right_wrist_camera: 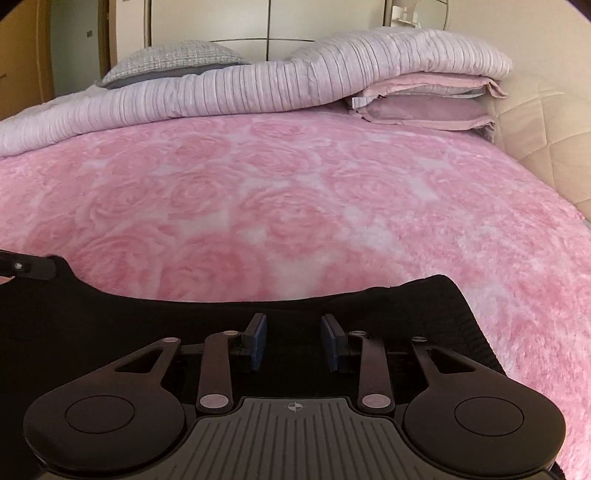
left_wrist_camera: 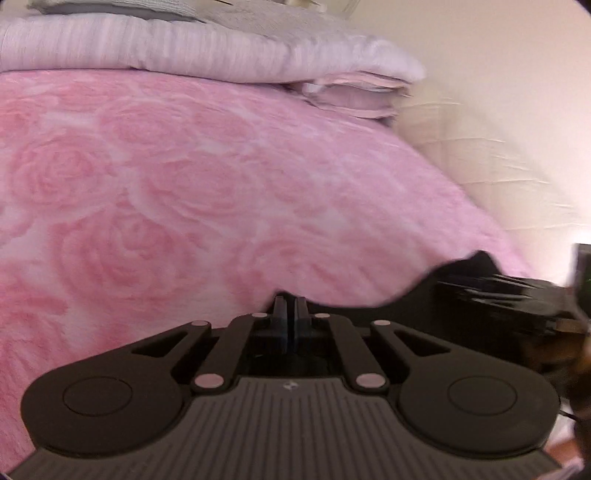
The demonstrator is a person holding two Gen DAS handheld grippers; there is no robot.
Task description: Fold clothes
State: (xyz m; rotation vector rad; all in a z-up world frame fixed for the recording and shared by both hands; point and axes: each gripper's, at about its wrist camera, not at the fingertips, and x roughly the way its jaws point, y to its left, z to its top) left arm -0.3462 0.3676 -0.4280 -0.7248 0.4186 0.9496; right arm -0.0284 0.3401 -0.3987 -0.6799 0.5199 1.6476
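A black garment (right_wrist_camera: 424, 314) lies flat on the near part of the bed, its far edge curving across the pink blanket. My right gripper (right_wrist_camera: 295, 339) hovers low over it, blue pads apart with cloth beneath and nothing pinched between them. My left gripper (left_wrist_camera: 290, 306) has its fingers pressed together on the garment's (left_wrist_camera: 417, 306) edge. In the right wrist view the left gripper (right_wrist_camera: 48, 267) shows at the far left, at the garment's raised left corner. Most of the garment is hidden under the gripper bodies.
A pink rose-patterned blanket (right_wrist_camera: 295, 192) covers the bed. A folded lilac ribbed quilt (right_wrist_camera: 258, 88) lies along the far side, over stacked pink pillows (right_wrist_camera: 424, 107) and a grey pillow (right_wrist_camera: 173, 59). A cream padded headboard (right_wrist_camera: 535, 129) stands at the right, with wardrobe doors (right_wrist_camera: 207, 22) behind.
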